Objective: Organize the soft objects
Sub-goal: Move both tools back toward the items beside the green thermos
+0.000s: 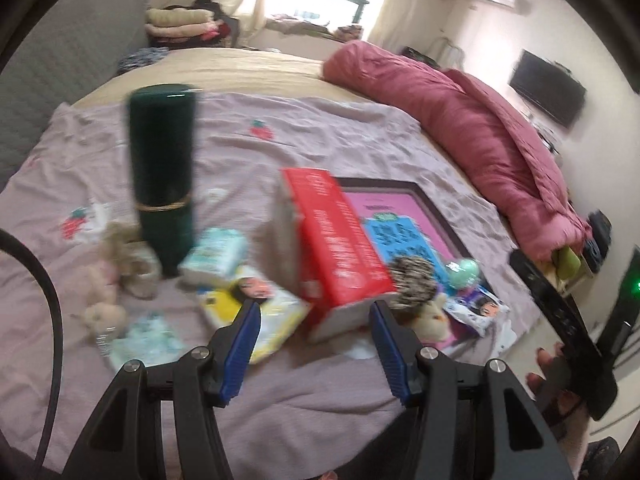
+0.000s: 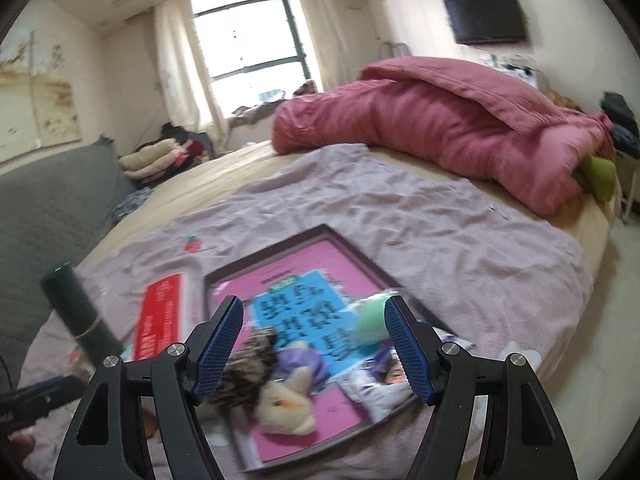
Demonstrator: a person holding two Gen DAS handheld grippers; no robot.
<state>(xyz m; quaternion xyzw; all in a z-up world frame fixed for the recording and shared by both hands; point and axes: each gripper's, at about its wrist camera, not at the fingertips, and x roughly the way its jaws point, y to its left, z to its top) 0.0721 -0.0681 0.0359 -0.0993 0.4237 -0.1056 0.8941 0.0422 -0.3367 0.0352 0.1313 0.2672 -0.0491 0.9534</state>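
Mostly blur, so quick notes. My left gripper (image 1: 316,308) hangs open above the lilac sheet (image 1: 320,136), nothing between its blue pads. My right gripper (image 2: 314,308) is open wide too, empty, over the pink tray (image 2: 296,256). Soft things: a cream plush toy (image 2: 286,410) with an orange mark lies on the tray, touching a brown speckled fuzzy toy (image 2: 248,372) and a purple soft lump (image 2: 304,360); a mint-green ball (image 2: 370,322) sits near the right pad. Beige stuffed animals (image 1: 116,268) lie at the left by the dark green bottle (image 1: 164,176). Tissue packs (image 1: 214,256) beside it. A red box (image 1: 340,248) carries white writing, too smeared to read. The tray's blue label (image 2: 304,312) has large dark characters, unreadable.
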